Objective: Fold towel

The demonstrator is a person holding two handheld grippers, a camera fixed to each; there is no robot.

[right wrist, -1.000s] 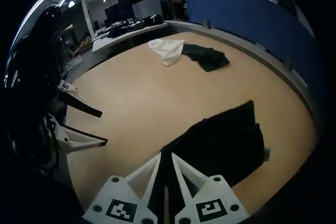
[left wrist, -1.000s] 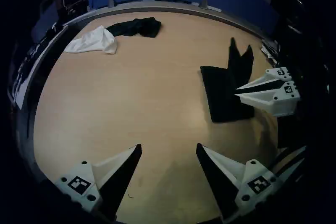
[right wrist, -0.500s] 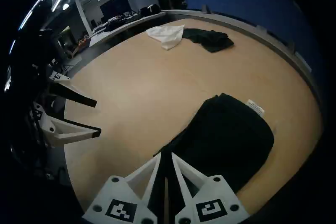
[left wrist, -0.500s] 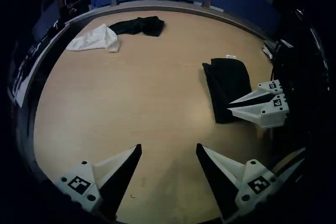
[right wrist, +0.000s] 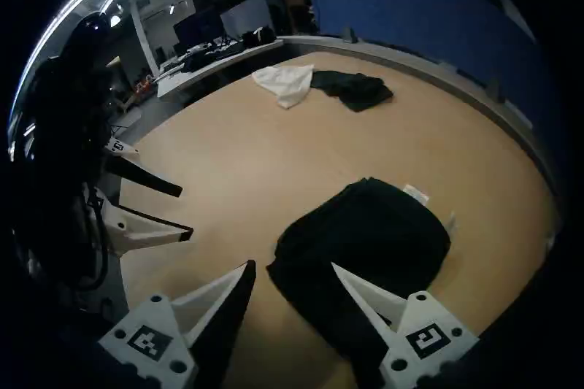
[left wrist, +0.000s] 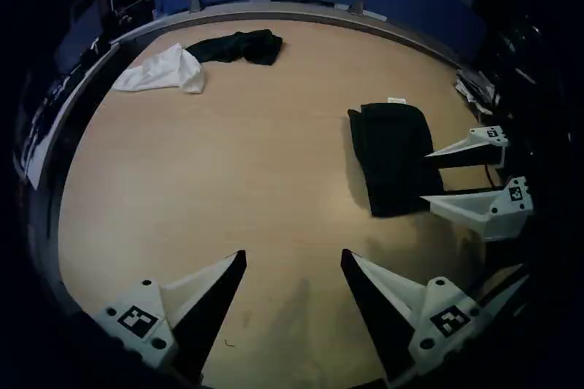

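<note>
The dark towel (right wrist: pixel 365 236), laid folded on the counter (left wrist: pixel 219 170) just before the right gripper (right wrist: pixel 292 265), is judged soft and limp, best pinched at a corner; that gripper's jaws and those of the left gripper (left wrist: pixel 292 252) are spread.

Light wooden table (left wrist: pixel 219 170), folded black towel (left wrist: pixel 394 155), white cloth (left wrist: pixel 164 71), dark garment (left wrist: pixel 244 46) at far edge

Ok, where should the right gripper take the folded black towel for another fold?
Probably its near short edge: the black towel lies flat as a folded oblong, that edge at the tips of the open right gripper. Come in low along the table from the near side, pinching all layers.
</note>
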